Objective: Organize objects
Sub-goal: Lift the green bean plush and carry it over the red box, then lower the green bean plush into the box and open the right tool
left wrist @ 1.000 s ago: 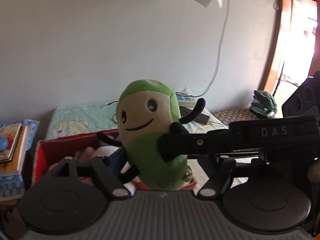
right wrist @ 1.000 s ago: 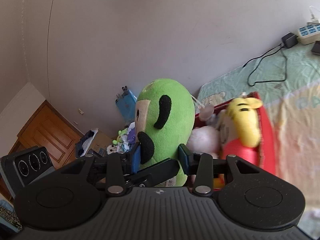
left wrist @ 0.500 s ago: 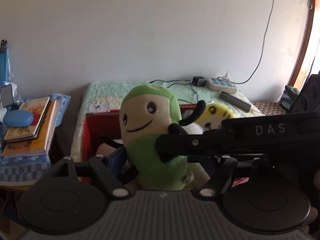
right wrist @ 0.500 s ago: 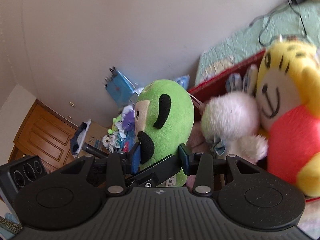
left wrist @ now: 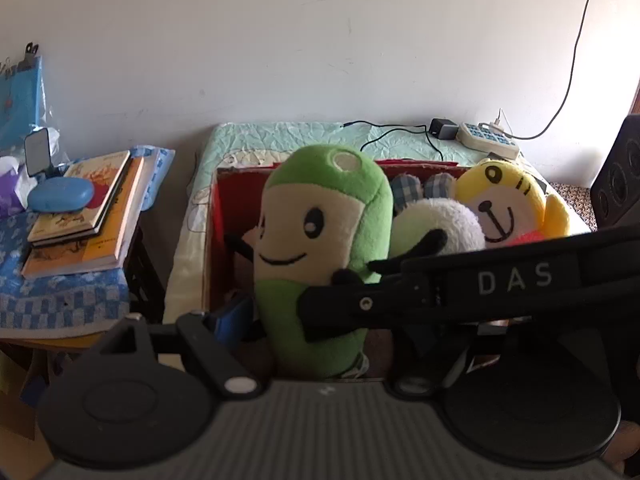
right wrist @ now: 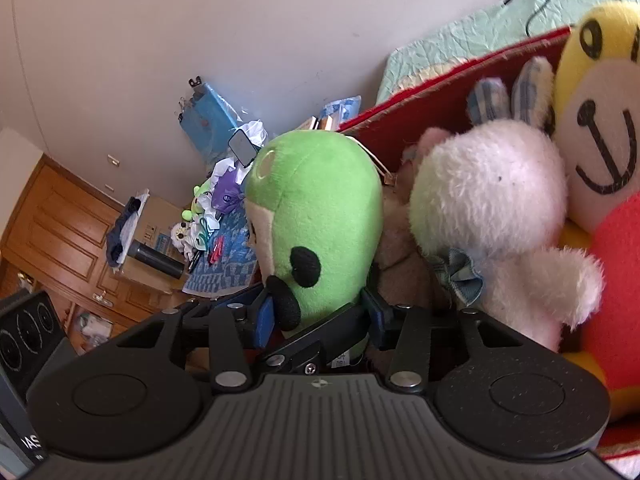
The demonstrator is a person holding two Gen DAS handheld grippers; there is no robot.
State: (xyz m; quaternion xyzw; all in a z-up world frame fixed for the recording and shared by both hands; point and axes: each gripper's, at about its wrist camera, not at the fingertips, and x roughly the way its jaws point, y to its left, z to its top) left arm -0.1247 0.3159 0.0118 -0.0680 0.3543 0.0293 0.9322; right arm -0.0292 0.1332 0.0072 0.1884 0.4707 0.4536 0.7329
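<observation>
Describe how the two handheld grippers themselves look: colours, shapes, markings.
Both are matte black. The left gripper and right gripper each have a ribbed grey-black body, two round discs, angled linkage bars with silver rivets, and blue finger pads. White letters "DAS" mark the right gripper's side in the left wrist view.

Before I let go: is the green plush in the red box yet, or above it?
Partly in: the green plush stands upright, its base below the red box rim, beside the white bunny. Whether it rests on the bottom, cannot tell.

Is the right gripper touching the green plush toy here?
Touching. The right wrist view shows the right gripper with both blue-padded fingers pressed into the green plush toy.
</observation>
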